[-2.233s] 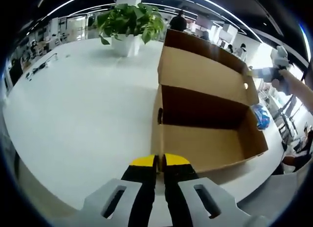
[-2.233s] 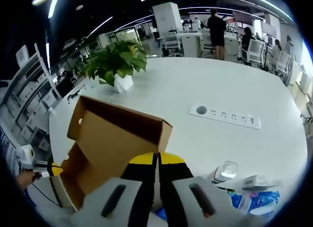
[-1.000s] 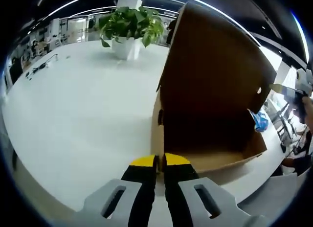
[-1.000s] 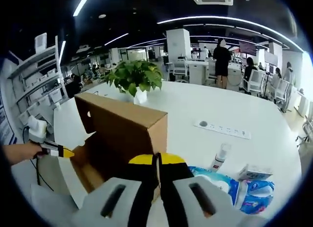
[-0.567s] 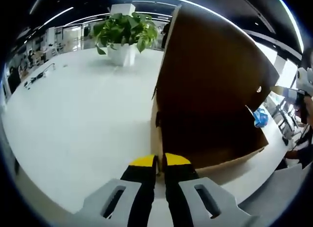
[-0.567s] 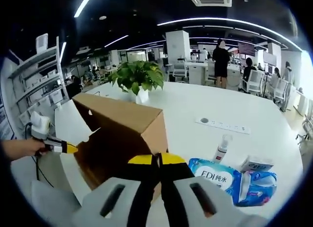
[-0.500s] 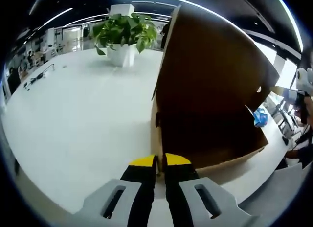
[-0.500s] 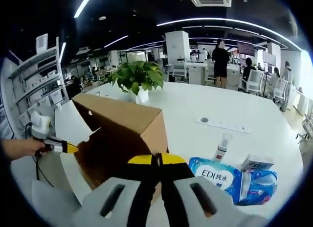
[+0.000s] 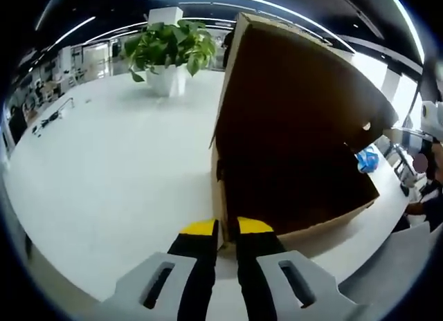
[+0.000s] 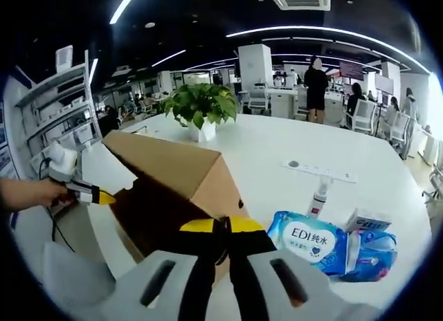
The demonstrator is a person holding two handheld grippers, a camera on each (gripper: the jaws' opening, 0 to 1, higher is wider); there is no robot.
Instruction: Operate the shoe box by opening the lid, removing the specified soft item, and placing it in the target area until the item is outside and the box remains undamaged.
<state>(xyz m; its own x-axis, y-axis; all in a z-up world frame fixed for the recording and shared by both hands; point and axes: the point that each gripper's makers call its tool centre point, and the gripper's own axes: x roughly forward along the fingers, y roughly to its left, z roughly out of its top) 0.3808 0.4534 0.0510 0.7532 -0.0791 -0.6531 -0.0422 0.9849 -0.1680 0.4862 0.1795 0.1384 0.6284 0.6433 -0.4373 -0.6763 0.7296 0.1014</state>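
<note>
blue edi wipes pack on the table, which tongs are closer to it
Right. The right tongs sit just left of the blue EDI wipes pack, shut on the shoe box lid; the left tongs are at the box's far corner.

shoe box (image 10: pixel 173 189) on table (image 10: pixel 277 144) | plant (image 10: pixel 202 106) behind box | wipes pack (image 10: pixel 309 241) right of box

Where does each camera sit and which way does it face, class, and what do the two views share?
Left gripper view: rides the left gripper, facing the cardboard shoe box on the white table, jaws at the box's near corner; the right gripper's tip shows at the far right.
Right gripper view: rides the right gripper, facing the shoe box from its other side, blue packs beside it; a hand holding the left gripper shows at left.
Shared: box, table, potted plant.
</note>
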